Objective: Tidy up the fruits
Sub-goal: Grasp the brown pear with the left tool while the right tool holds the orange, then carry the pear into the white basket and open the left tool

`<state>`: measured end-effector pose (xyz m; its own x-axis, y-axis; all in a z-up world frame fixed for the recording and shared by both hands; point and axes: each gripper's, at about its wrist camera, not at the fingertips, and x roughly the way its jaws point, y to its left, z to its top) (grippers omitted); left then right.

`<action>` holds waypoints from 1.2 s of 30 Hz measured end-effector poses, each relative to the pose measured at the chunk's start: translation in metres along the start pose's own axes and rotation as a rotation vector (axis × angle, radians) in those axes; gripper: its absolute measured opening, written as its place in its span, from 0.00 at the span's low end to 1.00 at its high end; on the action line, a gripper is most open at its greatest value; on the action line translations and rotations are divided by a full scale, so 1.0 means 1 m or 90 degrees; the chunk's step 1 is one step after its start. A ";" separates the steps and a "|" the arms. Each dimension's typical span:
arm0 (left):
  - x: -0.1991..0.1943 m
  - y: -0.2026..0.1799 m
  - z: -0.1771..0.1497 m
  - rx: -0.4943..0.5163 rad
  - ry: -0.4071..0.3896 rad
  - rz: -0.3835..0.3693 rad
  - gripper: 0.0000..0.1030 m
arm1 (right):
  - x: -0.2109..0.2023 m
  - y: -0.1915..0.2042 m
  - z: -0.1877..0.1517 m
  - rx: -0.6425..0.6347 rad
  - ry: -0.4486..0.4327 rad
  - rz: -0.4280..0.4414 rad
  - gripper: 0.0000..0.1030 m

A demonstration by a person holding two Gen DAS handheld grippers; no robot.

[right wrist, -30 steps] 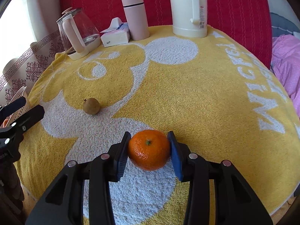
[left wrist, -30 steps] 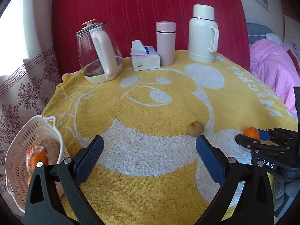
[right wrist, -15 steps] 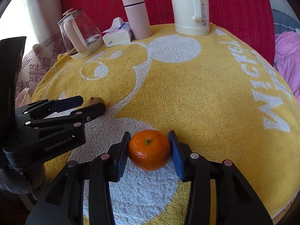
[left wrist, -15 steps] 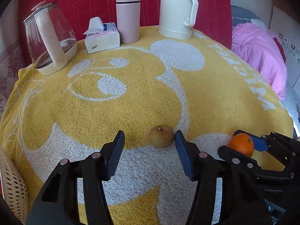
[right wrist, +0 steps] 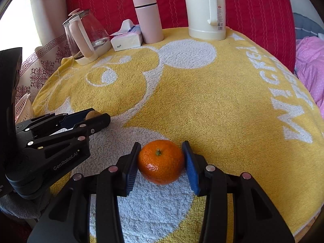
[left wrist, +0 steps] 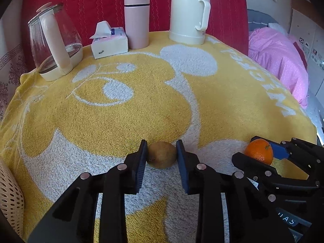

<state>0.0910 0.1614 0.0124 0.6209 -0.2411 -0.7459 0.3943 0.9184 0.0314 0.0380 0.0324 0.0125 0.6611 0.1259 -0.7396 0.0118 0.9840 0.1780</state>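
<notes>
A small brown kiwi-like fruit [left wrist: 162, 158] lies on the yellow towel [left wrist: 141, 105], and my left gripper [left wrist: 161, 156] is shut on it, a blue pad touching each side. In the right wrist view the same fruit [right wrist: 92, 114] peeks out between the left gripper's [right wrist: 93, 117] fingers. My right gripper [right wrist: 161, 160] is shut on an orange mandarin [right wrist: 161, 162] that rests on the towel. The left wrist view shows that mandarin [left wrist: 259, 154] at the right, held in the right gripper [left wrist: 261, 150].
A white perforated basket [left wrist: 10, 194] sits at the table's left edge, seen also as the basket [right wrist: 24, 107] behind the left gripper. Along the back stand a glass kettle [left wrist: 54, 44], a tissue box [left wrist: 109, 42], a pink tumbler [left wrist: 136, 20] and a white thermos [left wrist: 188, 12]. A pink bed [left wrist: 279, 60] lies to the right.
My left gripper swung from beside the basket over to the brown fruit and closed its jaws on it. The right gripper stayed shut on the mandarin, barely moving.
</notes>
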 end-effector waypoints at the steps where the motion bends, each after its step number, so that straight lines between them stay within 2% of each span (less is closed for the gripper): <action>1: -0.002 0.001 -0.001 -0.003 -0.003 0.003 0.29 | 0.000 0.000 0.000 -0.001 0.000 -0.001 0.42; 23: -0.045 0.009 -0.027 -0.039 -0.070 0.084 0.29 | -0.001 0.000 0.000 -0.004 -0.004 -0.003 0.42; 36: -0.063 0.021 -0.032 -0.076 -0.096 0.104 0.29 | -0.017 0.007 -0.002 -0.018 -0.055 0.039 0.40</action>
<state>0.0383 0.2061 0.0387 0.7674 -0.1227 -0.6293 0.2035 0.9774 0.0576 0.0255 0.0370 0.0250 0.7225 0.1761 -0.6685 -0.0518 0.9781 0.2016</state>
